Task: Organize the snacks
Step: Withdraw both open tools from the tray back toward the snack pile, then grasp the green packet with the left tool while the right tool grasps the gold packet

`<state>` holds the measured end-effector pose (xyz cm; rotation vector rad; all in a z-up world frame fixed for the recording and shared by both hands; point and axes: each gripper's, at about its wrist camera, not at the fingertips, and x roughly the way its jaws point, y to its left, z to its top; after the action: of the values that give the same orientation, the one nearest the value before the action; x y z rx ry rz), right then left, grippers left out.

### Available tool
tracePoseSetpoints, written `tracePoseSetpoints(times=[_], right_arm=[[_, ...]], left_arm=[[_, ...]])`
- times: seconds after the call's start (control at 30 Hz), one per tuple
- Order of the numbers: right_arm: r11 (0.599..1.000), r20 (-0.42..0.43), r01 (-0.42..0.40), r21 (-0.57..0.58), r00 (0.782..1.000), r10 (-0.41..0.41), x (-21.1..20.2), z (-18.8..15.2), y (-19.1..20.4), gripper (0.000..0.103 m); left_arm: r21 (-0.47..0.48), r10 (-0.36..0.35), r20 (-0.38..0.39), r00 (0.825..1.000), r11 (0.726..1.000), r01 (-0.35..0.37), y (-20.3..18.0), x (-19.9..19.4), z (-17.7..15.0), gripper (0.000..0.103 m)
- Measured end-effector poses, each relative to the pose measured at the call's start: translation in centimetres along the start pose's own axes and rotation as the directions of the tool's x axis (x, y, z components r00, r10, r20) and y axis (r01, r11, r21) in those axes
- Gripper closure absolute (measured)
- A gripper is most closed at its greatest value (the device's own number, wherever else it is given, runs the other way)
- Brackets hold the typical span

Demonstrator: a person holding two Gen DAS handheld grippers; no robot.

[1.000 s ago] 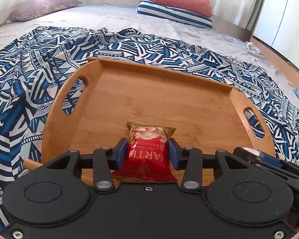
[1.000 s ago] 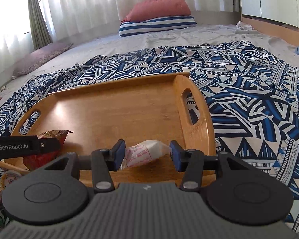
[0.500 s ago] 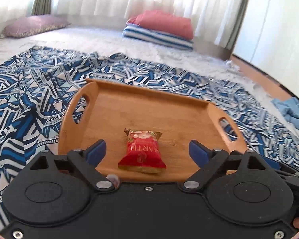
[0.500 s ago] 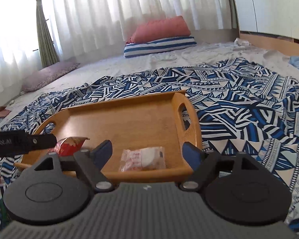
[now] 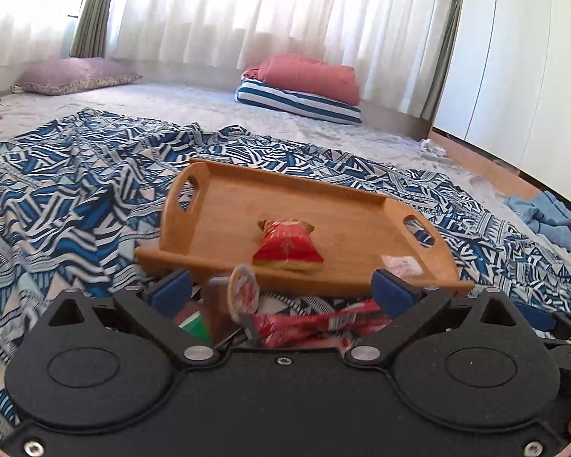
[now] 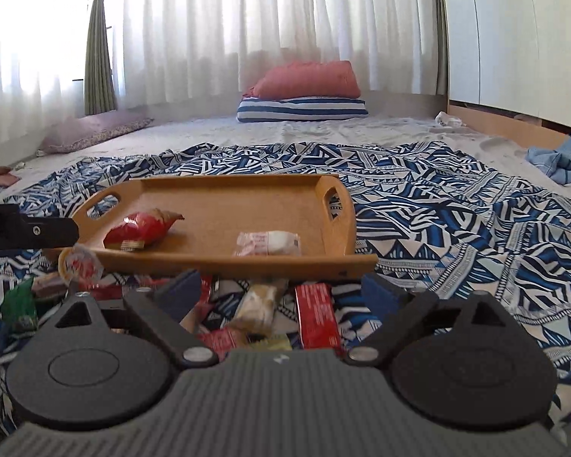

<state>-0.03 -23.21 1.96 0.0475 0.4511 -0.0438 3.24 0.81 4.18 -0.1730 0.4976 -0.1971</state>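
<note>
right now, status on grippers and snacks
Both hand-held grippers opening, nothing between jaws. Red snack packet and white packet on wooden tray. Loose snacks ahead on cloth.

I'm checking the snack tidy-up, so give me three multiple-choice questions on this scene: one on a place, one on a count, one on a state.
1. Where does the red crinkled snack bag lie?
A. on the wooden handled tray
B. on the striped pillow
C. between gripper fingers

2. How many snack packets lie on the tray?
A. none
B. two
C. five

3. How does the right gripper stand?
A. clamped on the tray
B. shut, empty
C. jaws apart, gripping nothing

Answers:
1 A: the bag rests on the tray's floor.
2 B: only the red bag and the clear-wrapped white packet are there.
3 C: its blue pads stand wide, opening, above loose snacks.
</note>
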Motion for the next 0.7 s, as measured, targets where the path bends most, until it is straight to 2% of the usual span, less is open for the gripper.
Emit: tracePoseSetpoints(times=[0.33,0.53,0.7], right_arm=[[0.998,-0.038,0.046,-0.030,0.998,-0.047,-1.0,-2.8,0.4,0.004],[0.998,-0.083,0.051,-0.020,0.995,-0.053,-0.9,-4.0,0.3,0.006],[0.999,-0.083,0.046,-0.017,0.995,-0.047,-1.0,-4.3,0.2,0.014]], left_arm=[[-0.005,0.082,-0.013,0.997,0.997,-0.082,2.2,-1.2,-2.7,0.002],[0.011,0.159,-0.004,0.987,0.987,-0.159,3.1,-1.2,-3.4,0.003],[-0.010,0.165,-0.014,0.986,0.986,-0.165,3.3,-1.3,-3.8,0.014]])
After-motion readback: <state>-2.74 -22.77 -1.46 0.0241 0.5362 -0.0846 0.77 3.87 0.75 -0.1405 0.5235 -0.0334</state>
